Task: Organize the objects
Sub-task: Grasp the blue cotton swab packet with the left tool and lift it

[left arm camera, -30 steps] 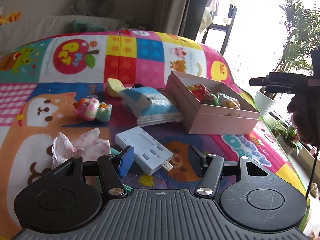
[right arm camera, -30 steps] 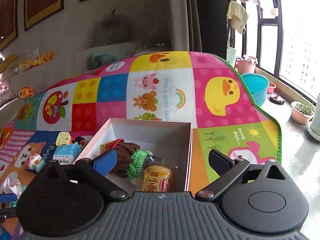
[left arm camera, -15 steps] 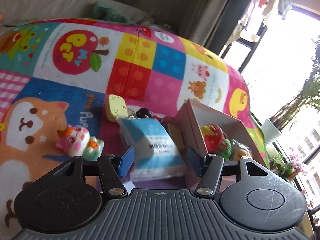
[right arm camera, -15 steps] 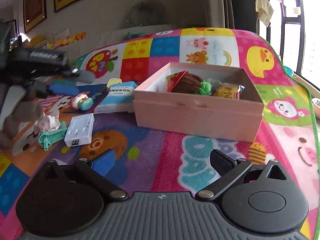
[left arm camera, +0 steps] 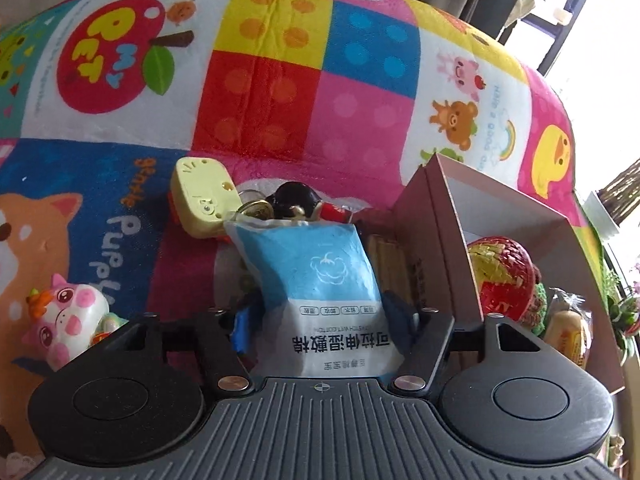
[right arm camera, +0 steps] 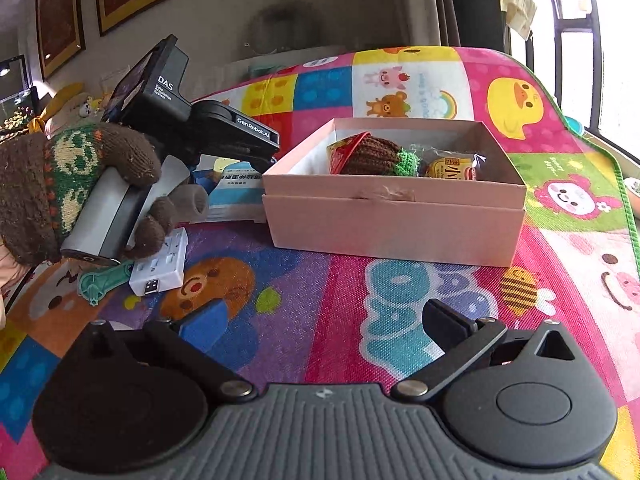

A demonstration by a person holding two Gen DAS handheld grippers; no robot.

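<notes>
left gripper (left arm camera: 320,320) straddles the blue wipes packet (left arm camera: 320,280) on the play mat (left arm camera: 280,80); cannot tell if it pinches. pink box (left arm camera: 436,240) just beside, right. right gripper (right arm camera: 320,328) spread wide, empty, above mat, facing the box.

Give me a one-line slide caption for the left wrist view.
Left tongs straddle a blue-and-white wipes packet beside the open pink cardboard box.
</notes>
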